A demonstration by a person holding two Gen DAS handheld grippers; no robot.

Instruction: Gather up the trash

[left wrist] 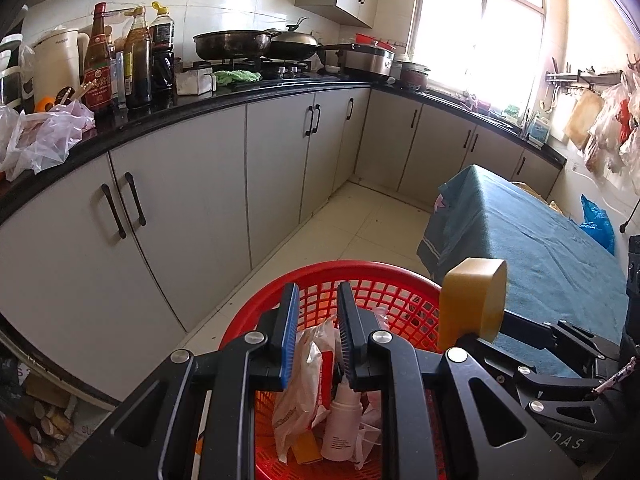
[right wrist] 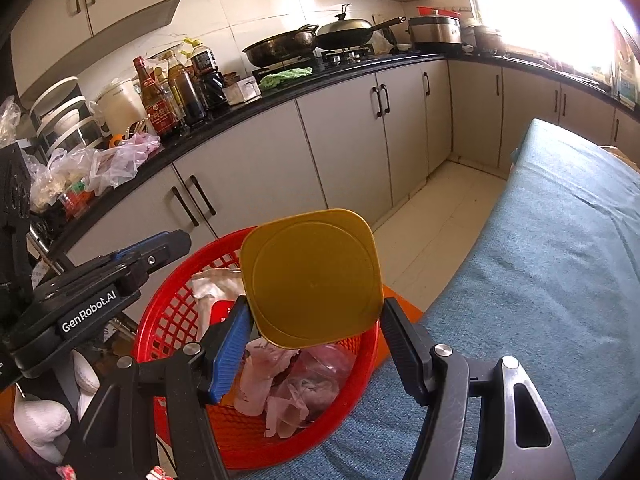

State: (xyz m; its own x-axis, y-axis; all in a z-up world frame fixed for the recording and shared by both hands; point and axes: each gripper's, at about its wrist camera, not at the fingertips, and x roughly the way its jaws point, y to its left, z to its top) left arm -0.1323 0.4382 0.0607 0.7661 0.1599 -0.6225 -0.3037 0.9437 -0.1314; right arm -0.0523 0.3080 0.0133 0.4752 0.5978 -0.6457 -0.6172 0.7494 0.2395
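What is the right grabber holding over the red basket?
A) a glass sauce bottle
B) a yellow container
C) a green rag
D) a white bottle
B: the right gripper clamps a yellow container between its fingers, above the red basket full of wrappers.

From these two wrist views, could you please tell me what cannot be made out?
- Basket bottom: hidden in both views by trash and grippers.
- Yellow container body: right wrist view shows only one flat face.
- White bottle label: left wrist view, too small.
- Window outlook: overexposed.
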